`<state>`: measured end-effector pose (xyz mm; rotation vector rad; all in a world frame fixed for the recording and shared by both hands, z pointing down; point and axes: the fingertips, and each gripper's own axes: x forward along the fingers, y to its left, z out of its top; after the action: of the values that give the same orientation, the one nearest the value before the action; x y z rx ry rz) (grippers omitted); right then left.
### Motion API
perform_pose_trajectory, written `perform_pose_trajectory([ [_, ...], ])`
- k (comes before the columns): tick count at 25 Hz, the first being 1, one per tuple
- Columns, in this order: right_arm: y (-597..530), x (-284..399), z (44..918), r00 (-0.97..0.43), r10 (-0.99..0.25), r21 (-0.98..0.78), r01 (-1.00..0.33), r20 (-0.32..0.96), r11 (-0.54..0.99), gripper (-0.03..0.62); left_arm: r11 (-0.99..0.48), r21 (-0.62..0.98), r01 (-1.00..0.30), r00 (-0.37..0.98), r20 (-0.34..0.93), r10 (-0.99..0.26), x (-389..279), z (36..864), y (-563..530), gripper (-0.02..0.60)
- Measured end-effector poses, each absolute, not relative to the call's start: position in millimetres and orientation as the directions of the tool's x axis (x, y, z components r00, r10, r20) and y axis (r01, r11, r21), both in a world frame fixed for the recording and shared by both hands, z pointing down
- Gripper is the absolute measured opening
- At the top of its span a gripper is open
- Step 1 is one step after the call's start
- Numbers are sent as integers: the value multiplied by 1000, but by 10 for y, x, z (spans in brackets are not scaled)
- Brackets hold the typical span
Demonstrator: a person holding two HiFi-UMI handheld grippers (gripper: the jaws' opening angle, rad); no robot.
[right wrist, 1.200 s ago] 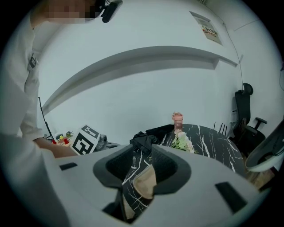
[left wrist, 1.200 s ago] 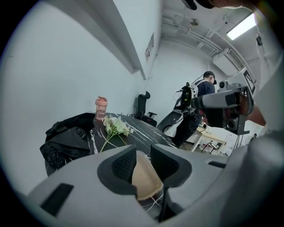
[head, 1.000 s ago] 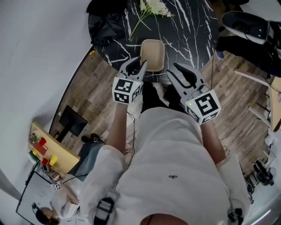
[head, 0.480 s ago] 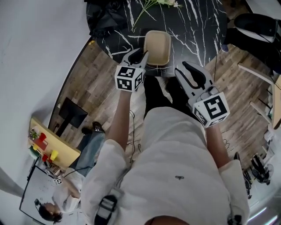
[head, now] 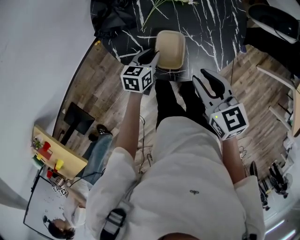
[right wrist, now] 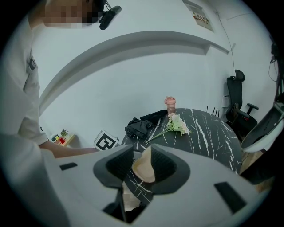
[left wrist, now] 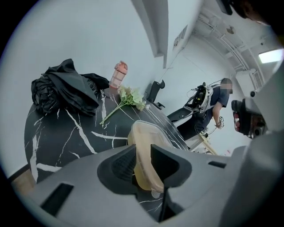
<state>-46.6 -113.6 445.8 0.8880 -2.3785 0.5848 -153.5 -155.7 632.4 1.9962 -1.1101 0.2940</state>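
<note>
A shallow beige tray (head: 169, 47) lies at the near edge of the round black marble table (head: 206, 28). My left gripper (head: 152, 54) is shut on the tray's left rim. In the left gripper view the tray (left wrist: 146, 137) runs up between the two pads of the left gripper (left wrist: 143, 164). My right gripper (head: 210, 77) hangs open over the wooden floor, short of the table and right of the tray, with nothing in it. Through the gap of the right gripper (right wrist: 141, 160) the tray (right wrist: 144, 172) shows farther off.
White flowers (head: 161, 3) and a black garment (head: 108, 14) lie at the table's far side, by a pink bottle (left wrist: 117, 75). A black office chair (head: 272, 18) stands at the right. A person (left wrist: 219, 102) stands across the room. A low wooden shelf (head: 51, 159) is at the left.
My left gripper has moved forward with the tray, which now lies farther over the table's edge. The right gripper has dropped back a little toward the person's body.
</note>
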Motion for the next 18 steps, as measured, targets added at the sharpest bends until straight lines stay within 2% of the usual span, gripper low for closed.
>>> perform_pose_trajectory([
  [8, -1121, -492, 4480, -643, -461, -220, -698, 611, 682, 123, -212, 652, -728, 631, 517, -579, -1543, 6448, -1554, 104],
  [18, -1104, -502, 4522, -643, -452, -229, -697, 618, 679, 122, -227, 703, -674, 684, 477, -552, -1514, 6474, -1553, 104],
])
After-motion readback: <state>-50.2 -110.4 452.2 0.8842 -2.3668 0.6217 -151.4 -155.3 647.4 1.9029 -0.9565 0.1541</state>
